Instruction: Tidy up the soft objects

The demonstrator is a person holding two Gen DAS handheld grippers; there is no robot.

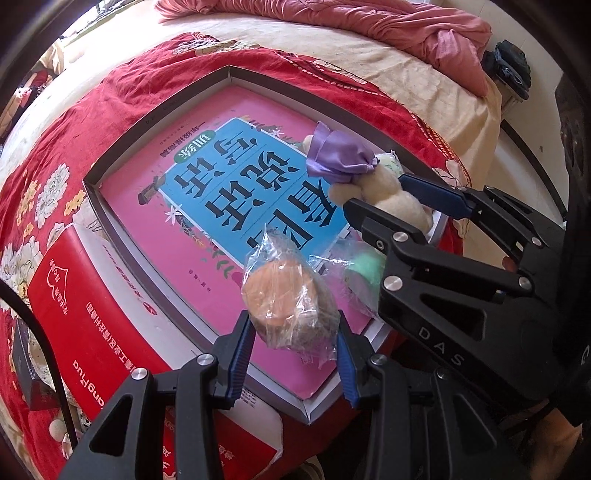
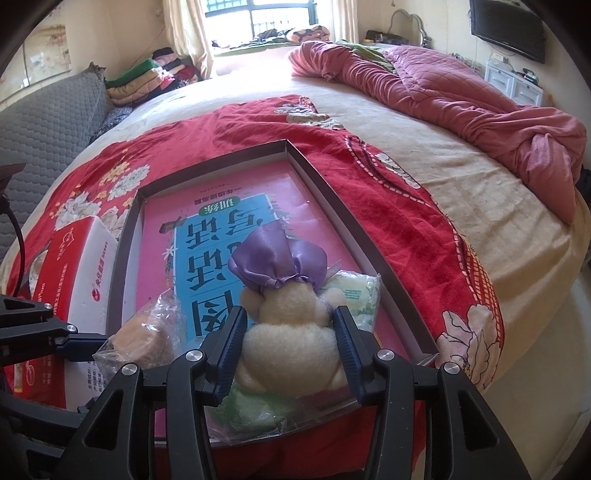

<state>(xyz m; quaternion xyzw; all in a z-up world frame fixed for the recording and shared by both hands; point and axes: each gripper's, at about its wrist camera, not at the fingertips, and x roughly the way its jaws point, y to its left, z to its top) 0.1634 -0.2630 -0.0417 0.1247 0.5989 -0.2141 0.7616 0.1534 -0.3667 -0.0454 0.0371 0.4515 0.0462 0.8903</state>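
Note:
A shallow grey box (image 1: 110, 206) (image 2: 317, 166) lies on the red floral blanket with a pink and blue book (image 1: 207, 192) (image 2: 207, 236) in it. My left gripper (image 1: 293, 332) is shut on a brown soft toy in a clear plastic bag (image 1: 284, 299) (image 2: 147, 332), held over the box's near edge. My right gripper (image 2: 291, 328) (image 1: 380, 192) is shut on a cream plush toy with a purple satin hat (image 2: 291, 332) (image 1: 373, 184), at the box's near right corner. A bagged green soft item (image 1: 364, 269) (image 2: 255, 410) lies under it.
A red and white tissue pack (image 1: 92, 306) (image 2: 81, 258) lies left of the box. A pale green packet (image 2: 354, 291) sits beside the plush toy. A crumpled pink quilt (image 2: 443, 85) (image 1: 369, 26) lies at the far side of the bed. A grey sofa (image 2: 48, 122) stands left.

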